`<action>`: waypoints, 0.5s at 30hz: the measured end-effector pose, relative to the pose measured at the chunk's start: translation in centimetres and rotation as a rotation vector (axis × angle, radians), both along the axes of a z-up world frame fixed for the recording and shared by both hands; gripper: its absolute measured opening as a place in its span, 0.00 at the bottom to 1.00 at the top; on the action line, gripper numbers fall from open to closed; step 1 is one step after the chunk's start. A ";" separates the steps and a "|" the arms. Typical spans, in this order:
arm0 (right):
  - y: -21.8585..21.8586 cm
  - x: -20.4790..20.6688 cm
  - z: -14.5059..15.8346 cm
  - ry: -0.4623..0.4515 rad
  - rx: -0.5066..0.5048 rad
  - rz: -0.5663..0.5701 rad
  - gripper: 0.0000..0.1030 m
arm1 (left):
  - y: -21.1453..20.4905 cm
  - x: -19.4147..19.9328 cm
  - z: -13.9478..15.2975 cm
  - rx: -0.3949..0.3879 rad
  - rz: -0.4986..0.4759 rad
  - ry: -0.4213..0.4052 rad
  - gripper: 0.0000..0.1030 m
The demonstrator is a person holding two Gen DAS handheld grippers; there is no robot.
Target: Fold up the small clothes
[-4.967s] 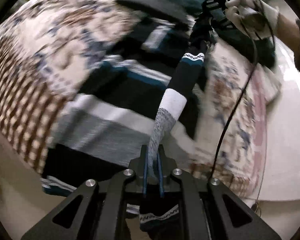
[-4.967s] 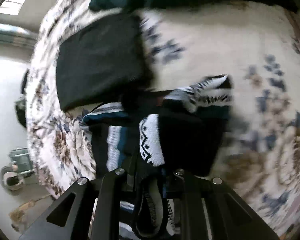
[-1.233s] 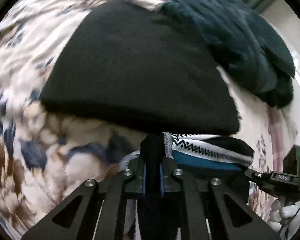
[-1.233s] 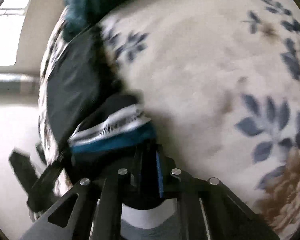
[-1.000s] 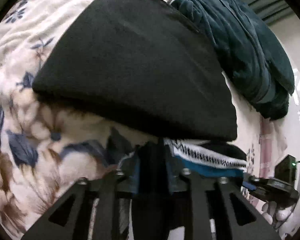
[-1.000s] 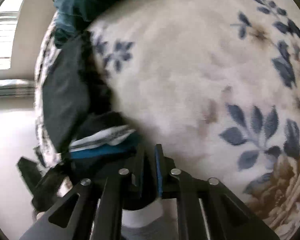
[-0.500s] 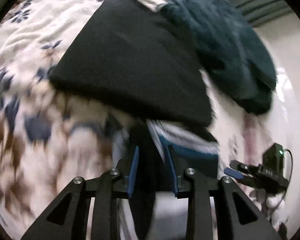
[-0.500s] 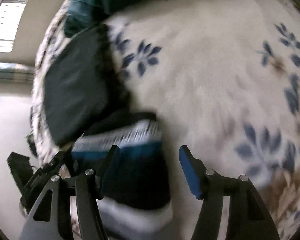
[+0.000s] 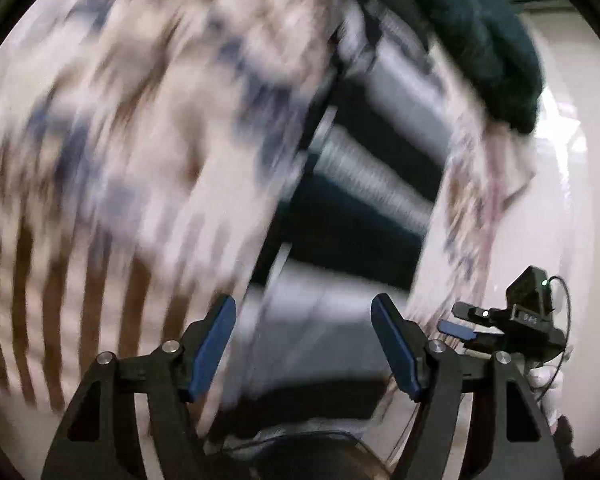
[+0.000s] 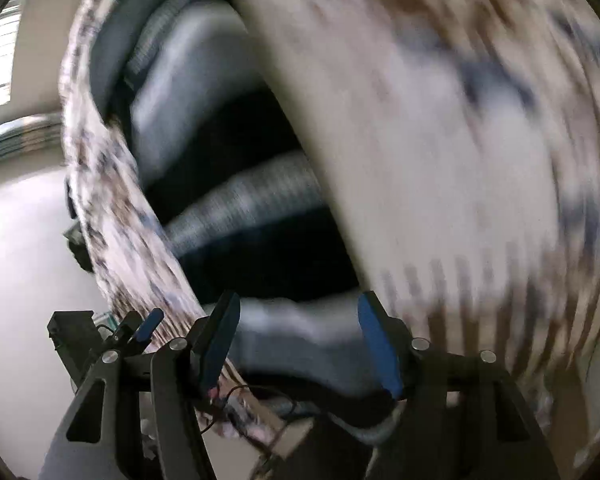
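Note:
Both views are heavily motion-blurred. A pile of striped small clothes (image 9: 364,184) in black, grey and white lies on the floral blanket (image 9: 140,140); it also shows in the right wrist view (image 10: 240,200). My left gripper (image 9: 304,344) is open and empty, above the pile's near end. My right gripper (image 10: 298,340) is open and empty, also over the near end of the pile (image 10: 300,332). The right gripper also shows at the right edge of the left wrist view (image 9: 500,324), and the left gripper at the lower left of the right wrist view (image 10: 100,336).
A dark teal blanket (image 9: 480,40) lies bunched at the far end of the bed. The bed edge and pale floor (image 9: 572,200) run along the right in the left wrist view, and on the left in the right wrist view (image 10: 20,240).
Both grippers have opened and let go of the folded sock. Both have pulled back fast toward the near end of the bed, over the striped pile.

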State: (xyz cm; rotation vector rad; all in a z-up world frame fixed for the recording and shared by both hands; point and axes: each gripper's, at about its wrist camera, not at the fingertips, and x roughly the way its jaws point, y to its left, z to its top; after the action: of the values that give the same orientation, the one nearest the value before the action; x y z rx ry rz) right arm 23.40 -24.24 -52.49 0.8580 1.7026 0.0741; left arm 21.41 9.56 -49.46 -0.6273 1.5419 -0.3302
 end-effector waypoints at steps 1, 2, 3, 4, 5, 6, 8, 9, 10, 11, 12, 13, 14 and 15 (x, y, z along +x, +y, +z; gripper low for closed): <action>0.0 -2.4 -0.7 0.027 0.000 0.002 0.62 | -0.5 -1.3 -0.5 -0.001 -0.006 0.030 0.66; 0.7 -4.8 -1.8 0.066 -0.003 0.007 0.62 | -0.8 -3.3 -1.3 -0.003 -0.014 0.062 0.66; 1.2 -6.6 -2.5 0.086 -0.005 0.016 0.62 | -1.1 -4.3 -1.6 0.001 -0.016 0.075 0.66; 1.9 -8.4 -3.3 0.106 -0.007 0.032 0.62 | -1.5 -5.5 -1.9 0.005 -0.021 0.084 0.66; 2.5 -9.6 -3.9 0.116 -0.012 0.043 0.62 | -2.0 -6.9 -2.2 0.019 -0.036 0.092 0.66; 3.1 -11.0 -4.5 0.124 -0.021 0.050 0.62 | -2.4 -7.9 -2.3 0.033 -0.051 0.094 0.66; 4.0 -13.3 -5.2 0.133 -0.029 0.059 0.62 | -3.6 -9.7 -2.5 0.090 -0.097 0.085 0.64; 4.3 -14.8 -5.3 0.131 -0.032 0.055 0.62 | -4.0 -10.1 -2.7 0.106 -0.109 0.079 0.64; 4.5 -16.1 -5.4 0.132 -0.034 0.049 0.62 | -4.4 -10.8 -2.8 0.120 -0.119 0.069 0.64; 4.8 -17.3 -5.5 0.137 -0.036 0.044 0.62 | -4.7 -11.3 -2.9 0.131 -0.119 0.053 0.63; 5.2 -18.3 -5.7 0.142 -0.034 0.041 0.62 | -4.9 -11.7 -3.0 0.139 -0.117 0.046 0.49; 5.6 -18.9 -5.8 0.143 -0.030 0.041 0.62 | -5.3 -12.1 -3.0 0.146 -0.118 0.034 0.18; 6.0 -19.6 -6.0 0.144 -0.028 0.043 0.62 | -5.5 -12.3 -2.9 0.154 -0.121 0.023 0.01; 6.2 -20.6 -6.1 0.137 -0.026 0.042 0.59 | -5.6 -12.4 -2.8 0.164 -0.114 0.014 0.02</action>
State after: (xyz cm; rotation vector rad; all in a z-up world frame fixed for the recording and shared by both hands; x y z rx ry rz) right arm 2.84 -18.02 -58.58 0.8244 1.8456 0.0223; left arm 8.99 3.97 -52.24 -0.4146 1.6036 -0.2823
